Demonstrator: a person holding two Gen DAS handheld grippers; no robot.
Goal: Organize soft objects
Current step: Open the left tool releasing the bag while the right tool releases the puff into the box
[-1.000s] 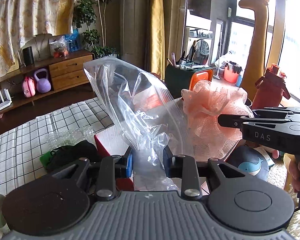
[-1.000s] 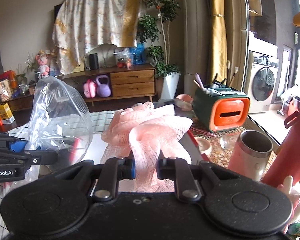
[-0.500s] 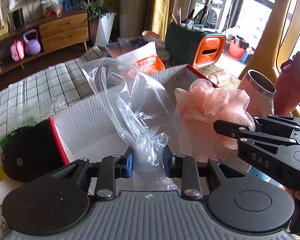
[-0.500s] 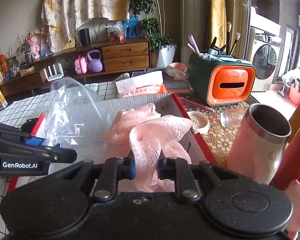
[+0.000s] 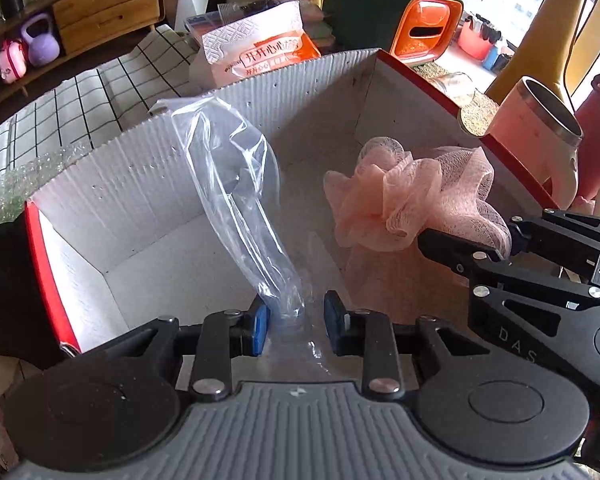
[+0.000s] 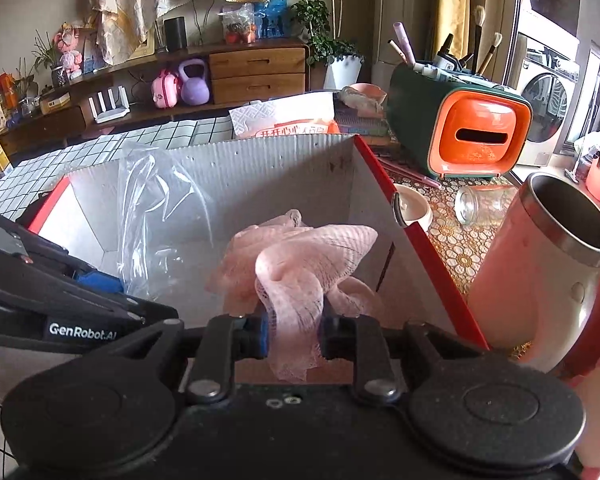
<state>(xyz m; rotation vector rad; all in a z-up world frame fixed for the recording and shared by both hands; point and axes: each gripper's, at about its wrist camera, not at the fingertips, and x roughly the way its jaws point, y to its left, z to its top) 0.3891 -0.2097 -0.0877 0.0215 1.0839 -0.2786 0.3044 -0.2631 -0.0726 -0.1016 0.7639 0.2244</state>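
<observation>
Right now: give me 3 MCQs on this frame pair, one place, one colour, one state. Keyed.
1. Where is the mesh bath pouf?
A. On the checked cloth
B. Over the open box
C. Inside the steel cup

2. What colour are the box's outer walls?
A. Red
B. Green
C. Black

3. What is between the fingers of the left gripper?
A. Nothing
B. A tissue pack
C. A clear plastic bag

Key:
1 B, it hangs from the right gripper with the white box interior behind it.
2 A, red edges show on both side walls.
3 C, the bag's bunched end sits between the blue pads.
</observation>
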